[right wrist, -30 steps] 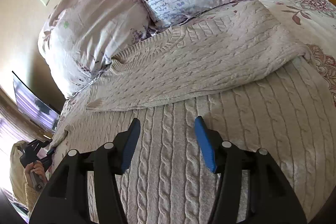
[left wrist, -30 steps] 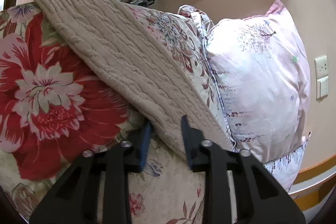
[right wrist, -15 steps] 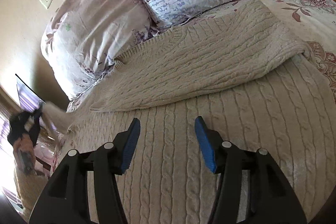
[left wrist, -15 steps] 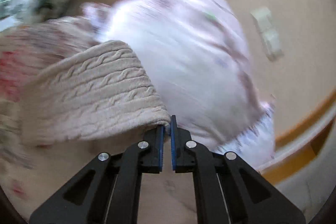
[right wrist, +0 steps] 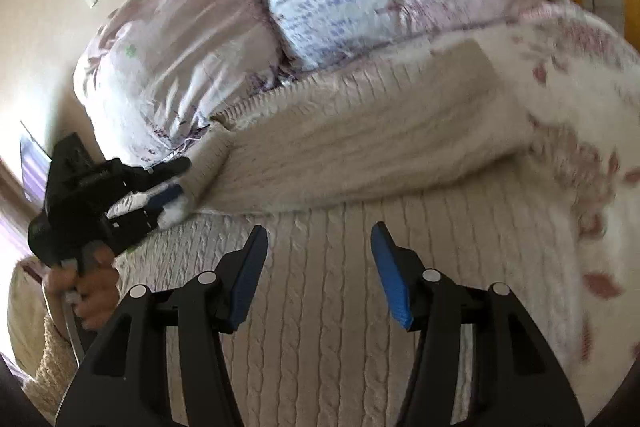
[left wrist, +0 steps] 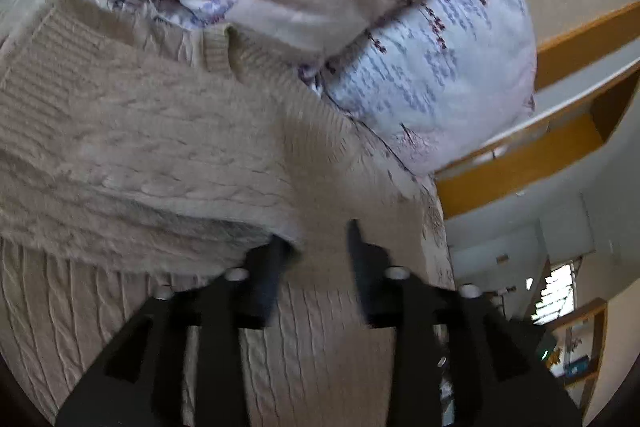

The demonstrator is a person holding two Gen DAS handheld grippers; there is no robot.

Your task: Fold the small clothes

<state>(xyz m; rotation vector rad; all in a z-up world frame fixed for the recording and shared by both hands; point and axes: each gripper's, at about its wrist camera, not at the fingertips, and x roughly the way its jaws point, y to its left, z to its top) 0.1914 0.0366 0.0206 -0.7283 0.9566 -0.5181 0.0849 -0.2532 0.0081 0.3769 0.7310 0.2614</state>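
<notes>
At the left tongs (left wrist: 316, 251): spread well apart, with knit showing in the gap and nothing clamped. Too blurred to rule out the cuff brushing the left-hand finger. Sits low, right at the cuff end of the sleeve (left wrist: 160, 155), probably because that is the spot for setting a sleeve down across the chest. Shows in the other camera too, gripped in a bare hand (right wrist: 88, 291), well off to the left of the right tongs.

At the right tongs (right wrist: 318, 267): opened wide, empty, hovering just above the body of the sweater (right wrist: 340, 347). Likely parked there to stay clear of the fold and be ready to pin or smooth the lower body.

Directly beneath and ahead of both tongs: lies flat on the bed, cream cable-knit. Runs lengthwise straight away from the right tongs, cables parallel to the fingers, lower body nearest, collar (left wrist: 216, 51) farthest and pointing at the pillows (right wrist: 180, 47). Crosses that axis with the folded sleeve, stretched side to side just beyond the right fingertips and ending at the left tongs.

Farther out: floral bedspread (right wrist: 592, 147) to the right of the sweater, pillows past the collar.

Judged as mid-fold: sleeve laid in, body not yet doubled over.
</notes>
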